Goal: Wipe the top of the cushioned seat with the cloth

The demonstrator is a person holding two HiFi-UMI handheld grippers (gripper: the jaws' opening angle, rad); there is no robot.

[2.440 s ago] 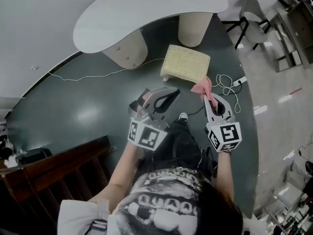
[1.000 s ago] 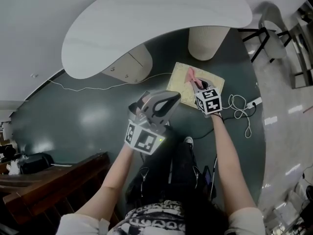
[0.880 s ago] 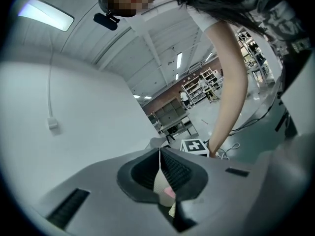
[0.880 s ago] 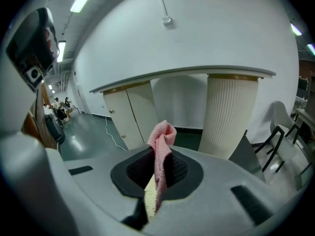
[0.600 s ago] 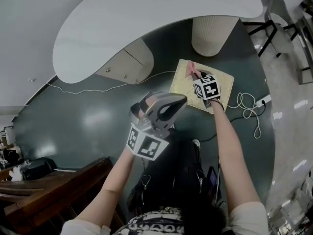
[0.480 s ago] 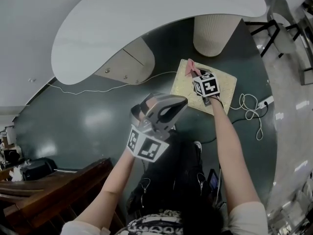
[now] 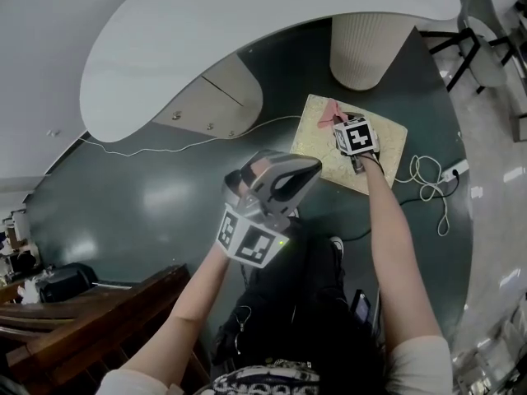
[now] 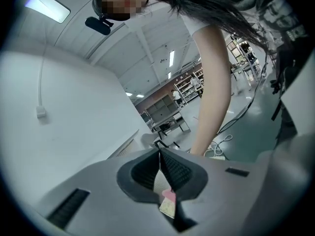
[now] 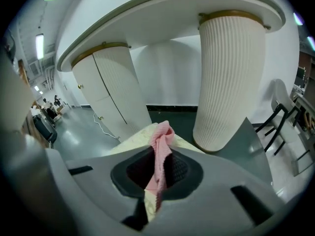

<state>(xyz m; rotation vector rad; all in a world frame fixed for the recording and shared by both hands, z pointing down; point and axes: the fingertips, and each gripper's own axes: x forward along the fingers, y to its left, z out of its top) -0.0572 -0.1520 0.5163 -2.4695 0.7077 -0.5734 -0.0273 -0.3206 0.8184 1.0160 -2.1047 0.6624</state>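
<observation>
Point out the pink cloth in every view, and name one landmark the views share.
Head view: pink cloth at upper right, near the far edge of the cushioned seat.
Left gripper view: a small pink patch low in the centre, seen below the closed jaws.
Right gripper view: centre, pinched between the jaws.
Shared landmark: the cushioned seat, also at and, right by the cloth.
</observation>
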